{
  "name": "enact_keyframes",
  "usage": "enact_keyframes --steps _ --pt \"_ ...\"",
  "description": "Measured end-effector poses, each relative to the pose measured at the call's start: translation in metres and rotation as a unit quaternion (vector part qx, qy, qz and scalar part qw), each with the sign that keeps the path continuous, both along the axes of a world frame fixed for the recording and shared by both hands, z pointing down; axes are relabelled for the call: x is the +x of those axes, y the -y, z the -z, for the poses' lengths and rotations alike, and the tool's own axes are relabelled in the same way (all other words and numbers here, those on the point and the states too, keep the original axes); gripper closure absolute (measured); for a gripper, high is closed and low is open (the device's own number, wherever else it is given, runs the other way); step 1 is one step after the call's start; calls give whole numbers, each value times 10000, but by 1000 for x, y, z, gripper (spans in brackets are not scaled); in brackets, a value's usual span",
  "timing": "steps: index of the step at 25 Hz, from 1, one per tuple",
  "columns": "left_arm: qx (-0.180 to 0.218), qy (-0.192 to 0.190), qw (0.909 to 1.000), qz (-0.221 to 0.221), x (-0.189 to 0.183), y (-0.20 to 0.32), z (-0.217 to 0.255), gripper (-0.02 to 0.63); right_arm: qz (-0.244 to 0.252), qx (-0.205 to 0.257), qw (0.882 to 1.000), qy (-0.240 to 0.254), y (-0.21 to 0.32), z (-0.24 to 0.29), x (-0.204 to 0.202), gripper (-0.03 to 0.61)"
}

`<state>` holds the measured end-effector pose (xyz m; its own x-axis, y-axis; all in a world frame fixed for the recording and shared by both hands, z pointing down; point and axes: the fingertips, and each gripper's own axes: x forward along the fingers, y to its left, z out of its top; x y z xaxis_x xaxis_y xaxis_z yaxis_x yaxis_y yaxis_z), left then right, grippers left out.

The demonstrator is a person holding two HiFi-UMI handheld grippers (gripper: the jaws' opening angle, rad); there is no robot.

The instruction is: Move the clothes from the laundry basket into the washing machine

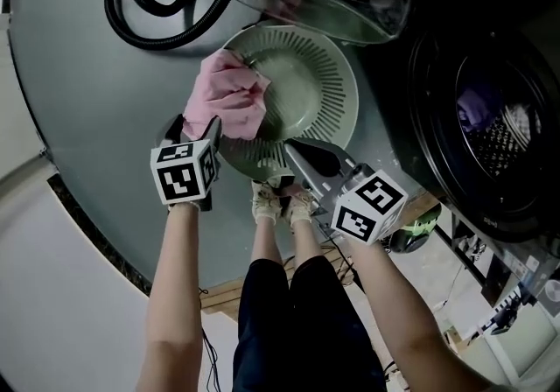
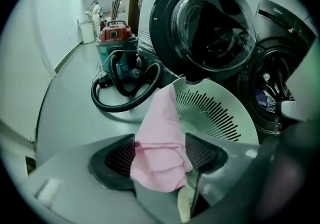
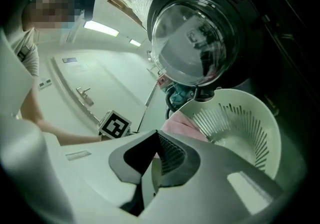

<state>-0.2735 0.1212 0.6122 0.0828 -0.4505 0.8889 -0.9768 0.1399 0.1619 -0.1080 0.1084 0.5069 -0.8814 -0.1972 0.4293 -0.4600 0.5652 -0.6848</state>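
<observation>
**Left gripper (image 2: 161, 160) clamped on pink cloth (image 2: 159, 138) at the basket**

Its jaws pressed on the cloth, which covered the gap between them. The cloth's long axis ran away from the jaws, narrowing to a point over the rim of the laundry basket (image 1: 328, 75). The right gripper (image 3: 152, 160), jaws together and empty, hovered beside the basket. Most of the washing machine (image 1: 503, 132) drum was too dark to make out.

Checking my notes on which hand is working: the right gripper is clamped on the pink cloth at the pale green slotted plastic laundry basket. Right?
No, the left gripper is clamped on the pink cloth, as the left gripper view shows; the right gripper is shut on nothing. The cloth is at the pale green slotted plastic laundry basket.
</observation>
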Motion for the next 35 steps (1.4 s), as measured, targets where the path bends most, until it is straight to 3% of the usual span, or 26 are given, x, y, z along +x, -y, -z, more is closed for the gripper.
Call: enact_keyframes --steps 6,10,13,18,22,27,30,32,35 --pt "-18 -81 9999 64 4 10 -21 316 97 -91 9997 -183 -5 -13 -5 549" --pt "-95 0 9994 -340 7 12 -26 399 154 -35 9993 -336 0 -18 -8 549" --pt "-144 117 9974 -697 9 11 -21 455 -11 274 9989 -367 12 -9 -6 549" --pt "-93 183 9977 -642 7 3 5 499 -151 342 9978 -556 16 -3 3 549" --pt "119 -166 9976 -656 20 0 40 531 -219 473 9957 -761 19 11 14 549" --pt "603 -820 9882 -1143 49 8 90 532 -43 1279 9789 -1591 26 23 22 548" --pt "918 -1268 9761 -1505 76 19 124 534 -37 1255 9784 -1643 29 29 25 431" --pt "1095 -1518 9663 -1765 97 26 147 534 -31 1215 9798 -1589 29 33 29 304" --pt "1355 -1815 9502 -2142 131 39 179 534 68 1397 9798 -1430 30 45 34 175"
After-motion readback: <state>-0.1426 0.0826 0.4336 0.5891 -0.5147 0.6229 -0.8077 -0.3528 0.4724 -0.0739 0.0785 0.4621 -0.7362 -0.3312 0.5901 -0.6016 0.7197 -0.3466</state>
